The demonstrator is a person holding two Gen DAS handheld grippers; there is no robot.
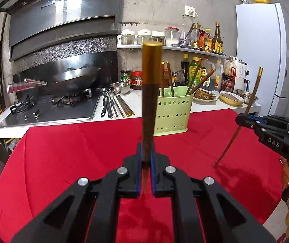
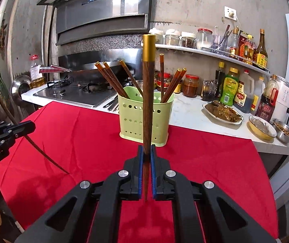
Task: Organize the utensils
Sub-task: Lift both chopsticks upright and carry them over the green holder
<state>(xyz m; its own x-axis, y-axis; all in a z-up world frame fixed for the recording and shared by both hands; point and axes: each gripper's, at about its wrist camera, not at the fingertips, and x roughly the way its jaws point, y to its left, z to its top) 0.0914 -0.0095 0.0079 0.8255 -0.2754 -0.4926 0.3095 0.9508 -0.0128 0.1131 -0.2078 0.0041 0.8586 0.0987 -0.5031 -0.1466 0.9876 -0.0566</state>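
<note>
Two handheld grippers each hold a single wooden chopstick upright above a table draped in a red cloth [image 1: 73, 151]. The left gripper [image 1: 146, 160] has its blue-padded fingers [image 1: 138, 168] closed on the lower shaft of a dark chopstick with a gold cap [image 1: 150, 93]; its pointed tip hangs just below the pads, above the cloth. The right gripper [image 2: 147, 162] clamps a second gold-capped chopstick [image 2: 147, 105] the same way, gold end up and point down between the pads. From the left wrist camera, the right gripper [image 1: 243, 120] appears at the frame's right edge, its chopstick [image 1: 247, 109] leaning slightly, with the tip near or on the cloth; which, cannot be told.

Beyond both grippers, at the far edge of the cloth, stands a pale green perforated utensil holder [image 2: 144, 117] with several matching chopsticks [image 2: 112, 79] already propped inside, gold ends up, fanned to both sides. Behind it on the white table, a row of loose chopsticks and metal utensils [image 1: 116, 106] lies beside the gas stove [image 1: 49, 109], where a wok [image 1: 71, 81] sits on a burner. Sauce bottles [image 2: 230, 87], jars and dishes of food [image 2: 222, 113] crowd the table to the right.
</note>
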